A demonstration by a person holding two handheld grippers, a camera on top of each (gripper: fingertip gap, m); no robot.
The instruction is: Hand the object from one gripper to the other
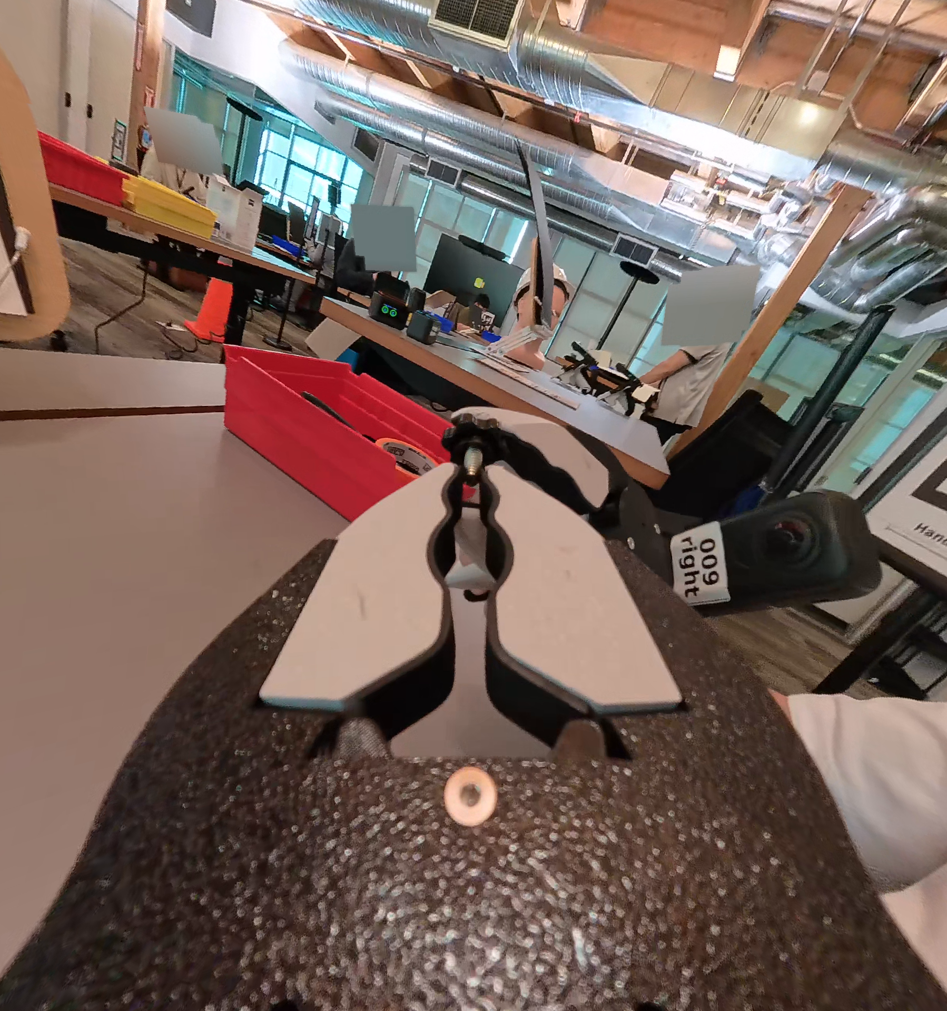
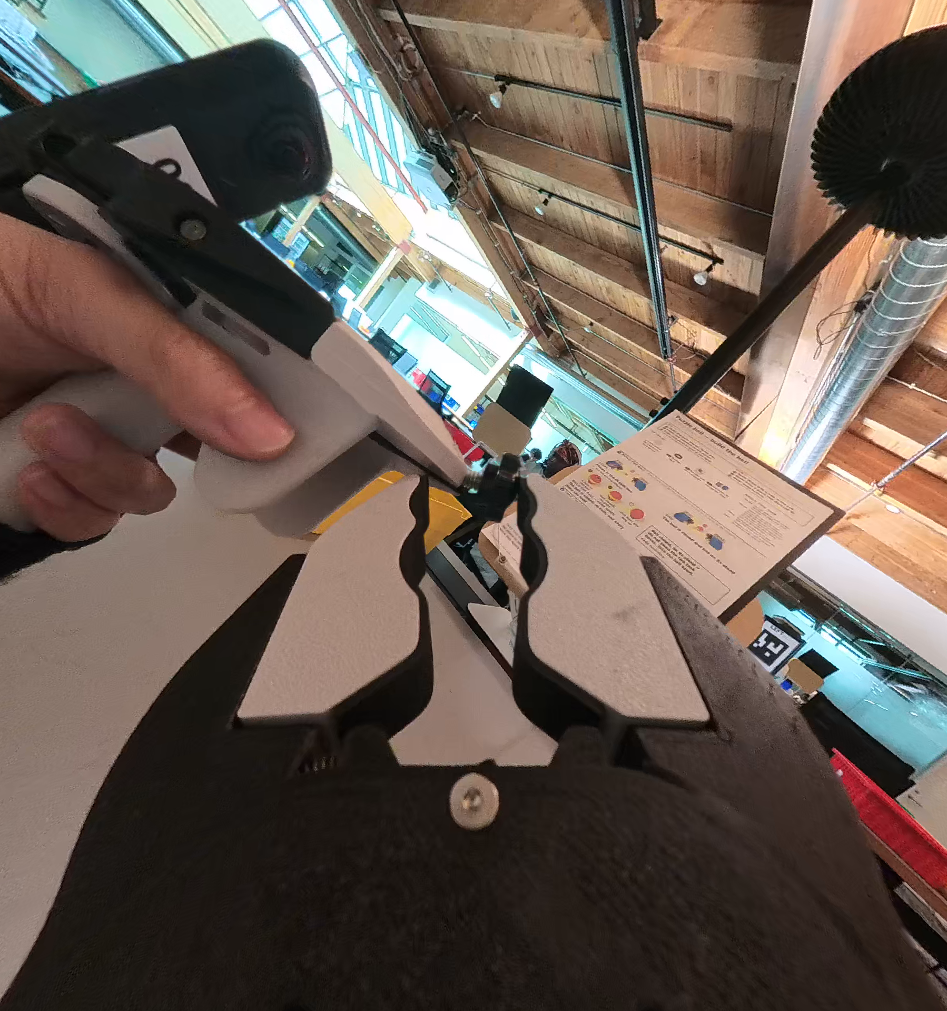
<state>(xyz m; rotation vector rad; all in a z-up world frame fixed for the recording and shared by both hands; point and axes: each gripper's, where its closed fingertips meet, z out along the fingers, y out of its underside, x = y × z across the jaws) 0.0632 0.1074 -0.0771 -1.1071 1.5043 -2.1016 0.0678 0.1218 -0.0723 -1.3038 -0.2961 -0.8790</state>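
Beneath exposed ducts, above the grey bench [image 1: 104, 547], left tongs [image 1: 468, 481] pinch the small black-knobbed steel screw [image 1: 469, 437] while right tongs [image 2: 474, 484], half-open, straddle its knob; close them squarely before the left lets go.

The knob screw [image 1: 468, 437] is partly hidden between fingertips at centre frame; the sleeve [image 1: 898, 793] is cut off at the right edge.

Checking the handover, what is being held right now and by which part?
A black knob screw: the left claw pinches its threaded metal shaft. The right claw is at its knob end, but is open.
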